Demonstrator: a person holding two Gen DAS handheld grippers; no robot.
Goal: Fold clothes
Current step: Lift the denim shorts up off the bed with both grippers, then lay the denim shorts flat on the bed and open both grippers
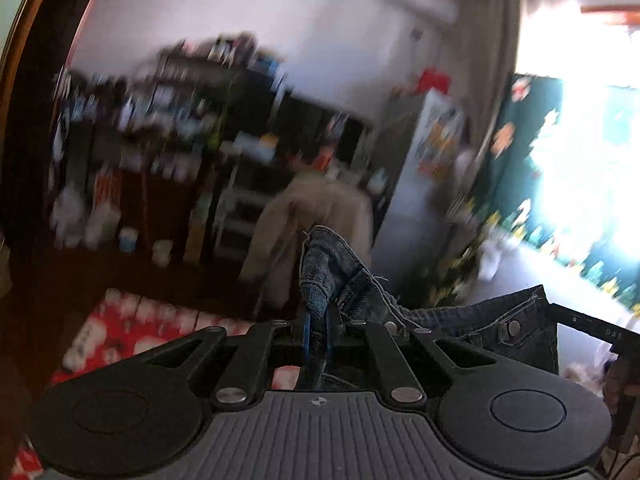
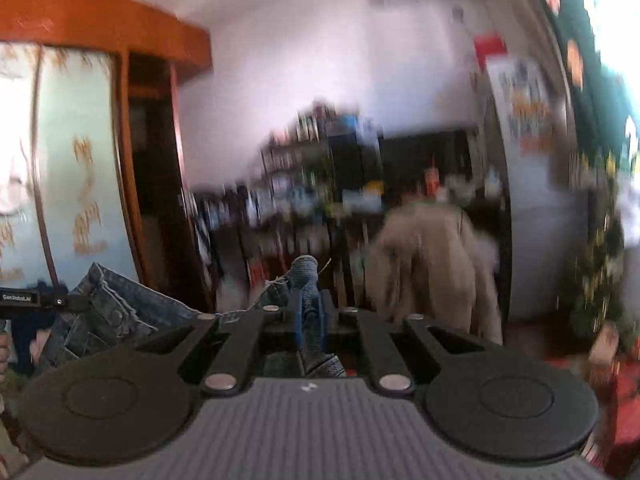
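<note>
The left gripper (image 1: 318,320) is clamped on a bunched fold of the denim jeans (image 1: 340,276), with the blue-lined fingers (image 1: 306,326) pressed against either side of the cloth. The pinched fold rises above the fingertips and also passes down between them toward the gripper body. From that point the jeans extend to the right in the left wrist view, where a waistband section with a metal button (image 1: 515,325) hangs just beside the gripper linkage. The right gripper (image 2: 308,314) is likewise closed on a rolled edge of the same jeans, the denim standing up as a narrow column between its fingers (image 2: 298,320) and trailing below them. In the right wrist view the rest of the garment spreads to the left, with a frayed hem and a button visible near the black body of the other gripper. The jeans are therefore held aloft between both grippers, clear of any surface visible in either view (the lower part of the garment is hidden behind the gripper bodies). The background is motion-blurred in both views: cluttered dark shelves (image 1: 168,128), a beige coat (image 2: 432,264) hanging over something, a red patterned cloth (image 1: 132,332) below, and an orange wooden wardrobe (image 2: 120,28) at the left of the right wrist view.
</note>
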